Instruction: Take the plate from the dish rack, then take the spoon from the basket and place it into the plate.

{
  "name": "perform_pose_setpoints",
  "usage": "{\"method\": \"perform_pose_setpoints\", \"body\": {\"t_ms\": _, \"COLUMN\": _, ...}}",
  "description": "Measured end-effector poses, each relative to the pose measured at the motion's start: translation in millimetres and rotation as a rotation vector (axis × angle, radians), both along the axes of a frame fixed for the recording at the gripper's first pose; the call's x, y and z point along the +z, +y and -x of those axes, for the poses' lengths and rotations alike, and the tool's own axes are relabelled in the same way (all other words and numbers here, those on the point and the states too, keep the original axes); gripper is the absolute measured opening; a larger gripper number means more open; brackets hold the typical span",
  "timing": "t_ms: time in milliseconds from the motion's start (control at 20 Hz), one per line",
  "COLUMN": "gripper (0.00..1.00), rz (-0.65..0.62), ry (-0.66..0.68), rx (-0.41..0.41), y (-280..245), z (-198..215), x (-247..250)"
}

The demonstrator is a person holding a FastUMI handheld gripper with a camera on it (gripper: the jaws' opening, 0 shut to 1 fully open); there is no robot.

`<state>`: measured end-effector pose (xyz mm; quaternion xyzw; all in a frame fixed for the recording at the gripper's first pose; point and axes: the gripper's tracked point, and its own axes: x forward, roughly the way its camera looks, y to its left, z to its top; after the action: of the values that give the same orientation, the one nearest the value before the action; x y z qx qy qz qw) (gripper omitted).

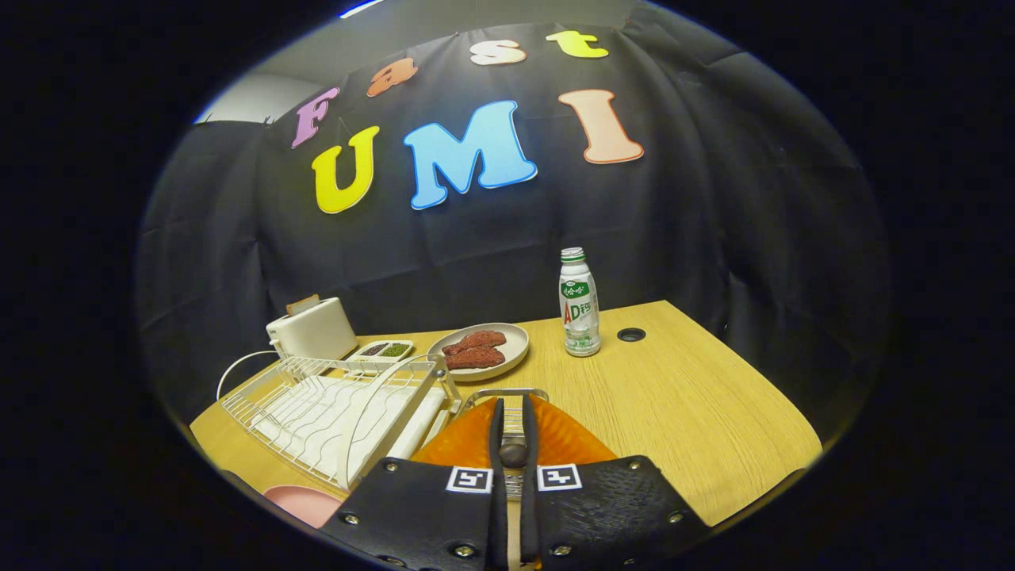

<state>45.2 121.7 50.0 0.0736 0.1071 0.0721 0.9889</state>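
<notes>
**Spoon clamped in my claw above the orange basket**

The table (682, 396) of pale wood spreads beneath me. The white wire dish rack (333, 408) sits just left of my fingers, and a pink plate (305, 503) lies at its near corner, beside my left finger. The orange basket (555, 440) is directly under and ahead of my fingertips. Beyond it rests a beige dish (485, 349) holding red meat slices, with a white toaster (313, 329) and a white bottle (579, 305) on either side. My gripper (513, 428) is closed on the spoon (514, 452), both fingers pressing its slim handle, which runs between them.
</notes>
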Motion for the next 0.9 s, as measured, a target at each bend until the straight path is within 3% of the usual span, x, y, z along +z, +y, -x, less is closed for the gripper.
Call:
{"method": "perform_pose_setpoints", "body": {"t_ms": 350, "gripper": 0.06, "rz": 0.055, "ry": -0.023, "rx": -0.003, "y": -4, "z": 20, "x": 53}}
{"method": "perform_pose_setpoints", "body": {"t_ms": 900, "gripper": 0.06, "rz": 0.071, "ry": -0.081, "rx": 0.035, "y": 17, "z": 95, "x": 123}}
